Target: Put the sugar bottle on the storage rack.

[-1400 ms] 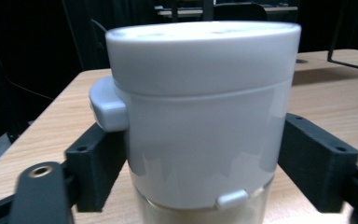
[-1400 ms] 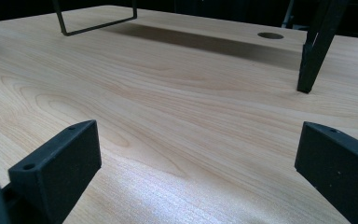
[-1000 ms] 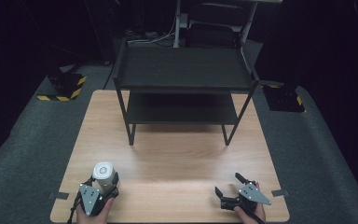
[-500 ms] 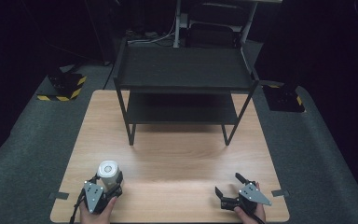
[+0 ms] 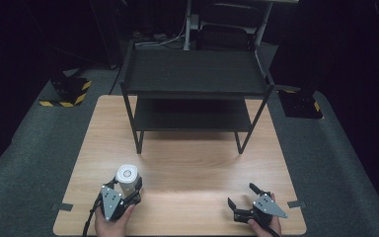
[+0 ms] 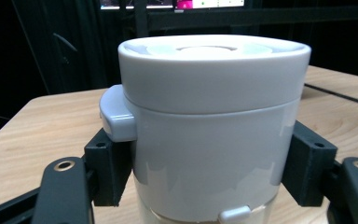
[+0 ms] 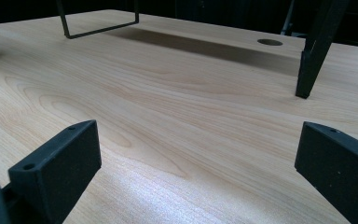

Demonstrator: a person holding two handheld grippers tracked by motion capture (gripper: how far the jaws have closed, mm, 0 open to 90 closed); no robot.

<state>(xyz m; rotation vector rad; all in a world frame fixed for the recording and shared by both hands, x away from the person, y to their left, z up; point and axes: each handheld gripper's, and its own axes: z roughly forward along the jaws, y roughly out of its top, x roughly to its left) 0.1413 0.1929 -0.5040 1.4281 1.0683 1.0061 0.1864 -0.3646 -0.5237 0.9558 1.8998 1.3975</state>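
Low at the frame's bottom left, the left tool (image 5: 123, 193) is clamped on the white lidded canister (image 5: 127, 177) (a pad against each side), which stands upright on the wooden surface (image 5: 192, 168), while the right tool (image 5: 244, 202) rests bottom right, jaws spread wide, below the black shelf rack (image 5: 192, 86).

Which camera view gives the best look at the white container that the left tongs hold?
The left gripper view shows the white container best: close up, with its lid, side tab and the jaws pressed on both sides. The high view shows it small from above, mostly its round lid, at the left tongs. The right gripper view offers nothing clear of it.
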